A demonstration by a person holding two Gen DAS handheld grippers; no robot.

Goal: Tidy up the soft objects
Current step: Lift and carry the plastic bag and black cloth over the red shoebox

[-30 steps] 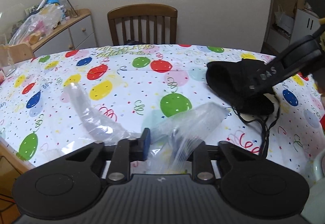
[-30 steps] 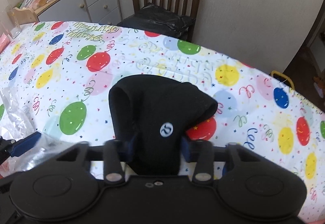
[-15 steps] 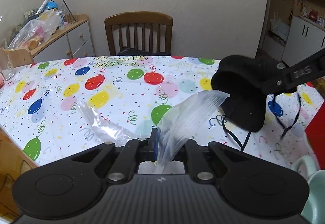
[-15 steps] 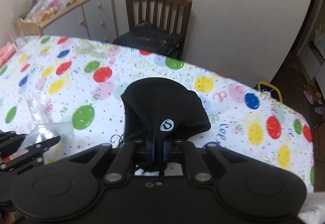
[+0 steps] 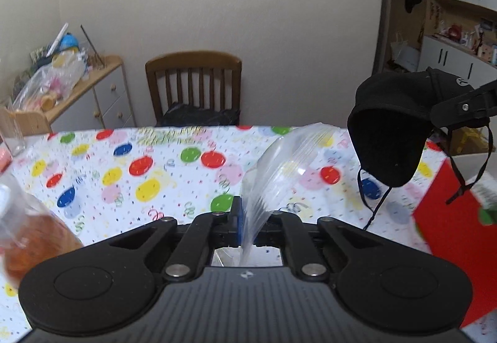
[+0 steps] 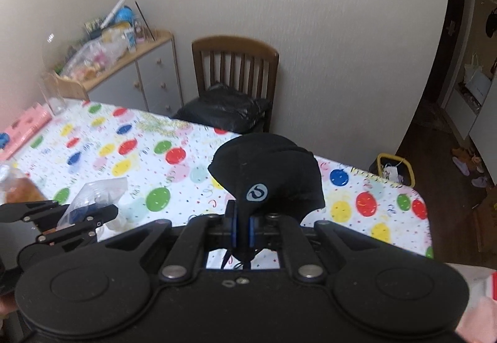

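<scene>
Left tongs (image 5: pixel 245 220): clamped on the clear plastic bag (image 5: pixel 279 169), its length rising up and rightward.
Right tongs (image 6: pixel 243 226): clamped on the black cap (image 6: pixel 270 172).
Cap from bag: right, near, above the bench (image 5: pixel 161 169).

The table (image 5: pixel 174 175) wears a white cloth printed with red, yellow, green, blue and pink balloons, curly streamers and confetti specks. The cap (image 6: pixel 273 169) above it is black with a pale grey round logo. The plastic bag (image 5: pixel 279 169) is clear. Beyond the table stands a dark brown wooden chair (image 5: pixel 194 85).
</scene>
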